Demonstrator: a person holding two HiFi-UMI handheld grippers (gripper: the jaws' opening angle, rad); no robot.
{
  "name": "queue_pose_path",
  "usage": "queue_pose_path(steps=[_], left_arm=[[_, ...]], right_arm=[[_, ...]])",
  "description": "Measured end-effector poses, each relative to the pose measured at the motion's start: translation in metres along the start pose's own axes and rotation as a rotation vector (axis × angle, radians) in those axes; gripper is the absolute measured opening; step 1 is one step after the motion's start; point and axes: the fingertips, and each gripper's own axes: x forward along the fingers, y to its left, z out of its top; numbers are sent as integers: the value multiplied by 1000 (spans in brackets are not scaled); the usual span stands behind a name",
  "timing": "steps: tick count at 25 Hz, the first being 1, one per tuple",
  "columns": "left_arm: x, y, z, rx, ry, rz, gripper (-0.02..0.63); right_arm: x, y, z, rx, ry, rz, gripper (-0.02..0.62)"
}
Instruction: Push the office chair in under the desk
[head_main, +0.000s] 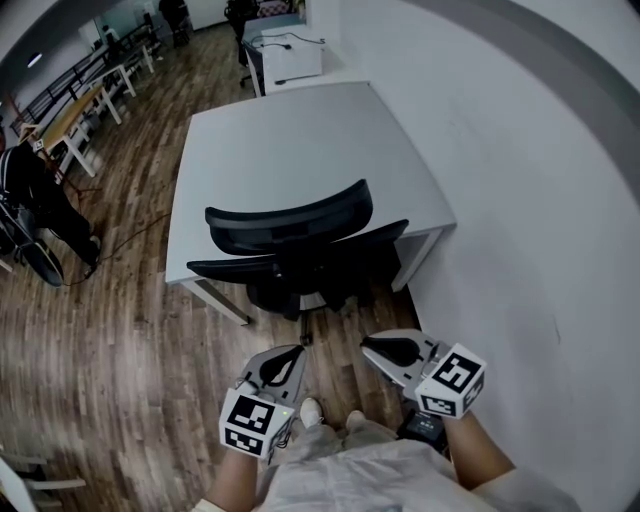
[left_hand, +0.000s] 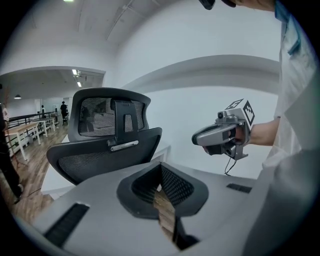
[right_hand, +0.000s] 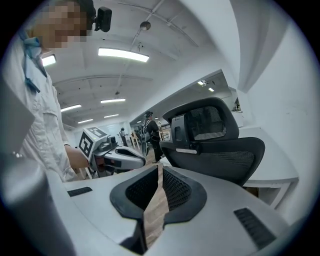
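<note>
A black mesh office chair (head_main: 300, 235) stands at the front edge of the white desk (head_main: 300, 130), its seat tucked beneath the top and its backrest facing me. Both grippers are held short of the chair, over the wooden floor, and touch nothing. My left gripper (head_main: 290, 352) is shut, its jaws together with nothing between them (left_hand: 160, 167). My right gripper (head_main: 372, 345) is also shut and empty (right_hand: 160, 169). The chair's back (left_hand: 107, 135) rises ahead in the left gripper view, with the right gripper (left_hand: 200, 139) to its right. The right gripper view shows the chair (right_hand: 215, 137) and the left gripper (right_hand: 137, 161).
A white wall (head_main: 520, 200) runs along the desk's right side. Another desk (head_main: 285, 55) with cables stands behind it. At the left stands a person in dark clothes (head_main: 35, 190), beside rows of tables (head_main: 80, 105). My shoes (head_main: 312, 410) are just behind the grippers.
</note>
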Motion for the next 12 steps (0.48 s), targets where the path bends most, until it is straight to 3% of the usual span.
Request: queue_pose_path(steps=[12], left_arm=[[9,-8,-1,-30,21,-69,2]], right_arm=[[4,0,-6,-28,32,13,32]])
